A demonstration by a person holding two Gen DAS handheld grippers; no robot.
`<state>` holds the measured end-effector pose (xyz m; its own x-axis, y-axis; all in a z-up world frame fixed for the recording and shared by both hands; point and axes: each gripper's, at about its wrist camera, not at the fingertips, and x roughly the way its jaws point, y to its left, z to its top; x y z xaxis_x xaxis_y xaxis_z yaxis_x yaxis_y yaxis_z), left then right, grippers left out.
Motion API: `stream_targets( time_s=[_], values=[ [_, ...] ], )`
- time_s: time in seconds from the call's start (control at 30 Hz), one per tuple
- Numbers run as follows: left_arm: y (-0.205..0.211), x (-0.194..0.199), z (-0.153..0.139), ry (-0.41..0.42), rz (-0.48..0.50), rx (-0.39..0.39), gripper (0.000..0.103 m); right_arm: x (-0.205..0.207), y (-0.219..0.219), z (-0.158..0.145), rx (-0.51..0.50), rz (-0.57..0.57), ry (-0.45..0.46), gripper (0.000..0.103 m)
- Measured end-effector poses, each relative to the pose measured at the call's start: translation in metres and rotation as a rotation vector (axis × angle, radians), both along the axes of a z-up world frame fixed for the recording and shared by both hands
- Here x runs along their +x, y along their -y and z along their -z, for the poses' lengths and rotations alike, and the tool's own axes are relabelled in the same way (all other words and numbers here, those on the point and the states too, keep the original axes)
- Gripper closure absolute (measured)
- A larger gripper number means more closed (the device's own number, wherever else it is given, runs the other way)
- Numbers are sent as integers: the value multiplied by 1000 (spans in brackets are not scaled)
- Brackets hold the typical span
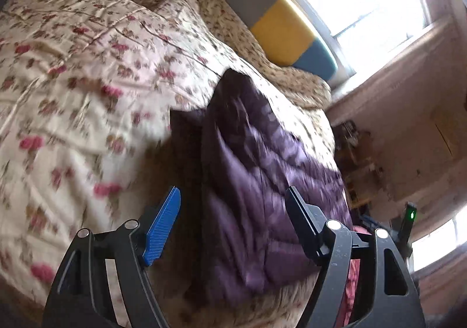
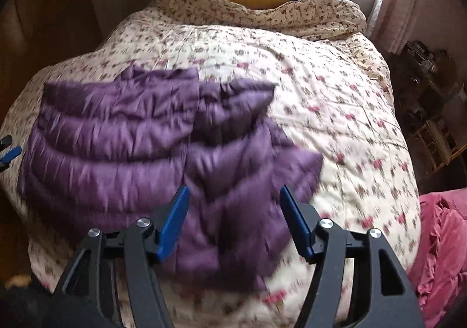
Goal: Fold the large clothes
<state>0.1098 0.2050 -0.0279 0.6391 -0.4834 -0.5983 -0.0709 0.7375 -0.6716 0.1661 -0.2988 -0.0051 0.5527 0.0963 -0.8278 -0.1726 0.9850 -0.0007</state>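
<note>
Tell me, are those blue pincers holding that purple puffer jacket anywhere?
No. Both the left gripper and right gripper stand open and empty; the purple puffer jacket lies loose on the floral quilt.

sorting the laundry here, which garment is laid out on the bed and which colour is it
The purple jacket: it lies spread on the floral quilt, below the open right gripper. The pink garment sits bunched off the bed's right edge.

the left gripper [image 1: 233,205] fills the bottom of the frame, its jaws spread apart with nothing between the pads. just above it, at centre, a purple quilted jacket [image 1: 256,170] lies on a flowered bedspread [image 1: 73,80]. a grey, yellow and teal headboard [image 1: 277,24] stands upper right beside a bright window [image 1: 364,7].
</note>
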Motion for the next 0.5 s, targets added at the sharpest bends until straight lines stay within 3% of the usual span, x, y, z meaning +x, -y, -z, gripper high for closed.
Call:
stream_targets(
  time_s=[0.17, 0.2, 0.23, 0.27, 0.3, 0.33, 0.37, 0.4, 0.5],
  values=[
    [10, 38, -2, -57, -41, -32, 32, 53, 1, 18, 92, 110, -33, 31],
    [15, 49, -1, -80, -51, -24, 37, 66, 3, 26, 118, 142, -52, 31],
    [19, 55, 1, -95, -52, -16, 49, 74, 7, 29, 148, 155, -69, 31],
    [23, 64, 2, -120, -61, 14, 57, 80, 10, 34, 183, 163, -83, 39],
    [26, 67, 3, -133, -59, 36, 73, 86, 9, 36, 191, 162, -87, 63],
    [31, 73, 3, -141, -53, 67, 86, 88, 6, 37, 180, 159, -86, 74],
    [34, 75, 4, -146, -59, 104, 88, 88, 4, 36, 170, 153, -80, 89],
    [36, 80, 4, -158, -72, 146, 91, 88, 2, 33, 148, 144, -57, 95],
    [38, 89, 13, -196, -101, 207, 92, 85, 0, 27, 78, 164, 15, 97]
  ],
)
